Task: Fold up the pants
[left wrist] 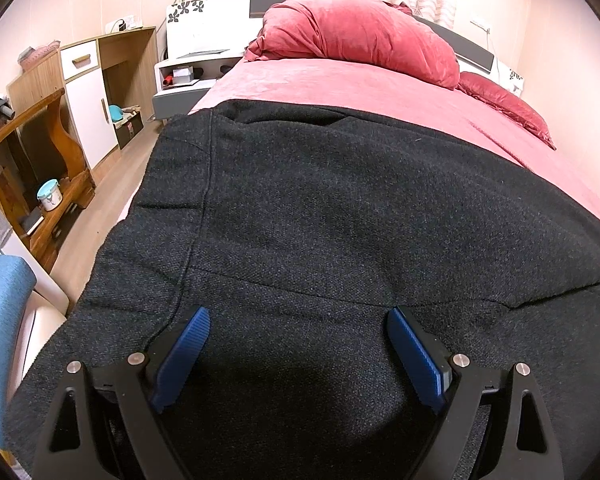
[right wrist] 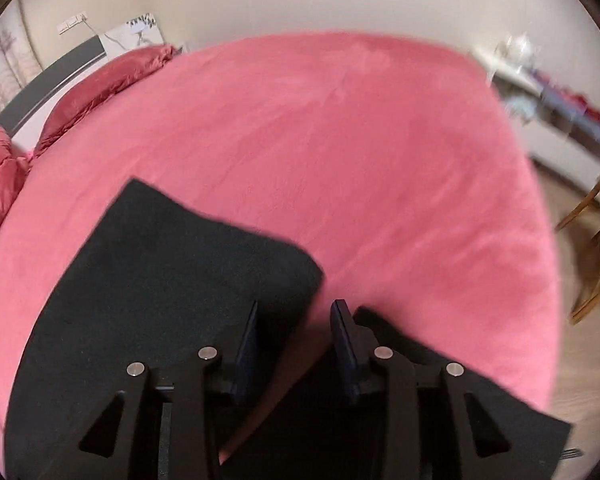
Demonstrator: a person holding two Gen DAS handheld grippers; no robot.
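Observation:
Dark charcoal pants [left wrist: 320, 208] lie spread on the pink bed [left wrist: 340, 80], with a seam running down their left side in the left wrist view. My left gripper [left wrist: 300, 320] hovers low over them, its blue pads [left wrist: 188, 348] set wide apart and open, the cloth lying flat beneath. In the blurred right wrist view, one black leg end [right wrist: 172, 280] lies at the left and another piece of the pants [right wrist: 480, 408] at the lower right. My right gripper [right wrist: 296, 320] stands partly open above the pink gap between them, gripping nothing.
A red quilt [left wrist: 360, 32] and a pillow [left wrist: 508, 108] lie at the head of the bed. Wooden shelves [left wrist: 40, 152], a cabinet [left wrist: 88, 96] and a nightstand [left wrist: 188, 76] stand left of the bed. A wooden chair [right wrist: 596, 248] stands at the right.

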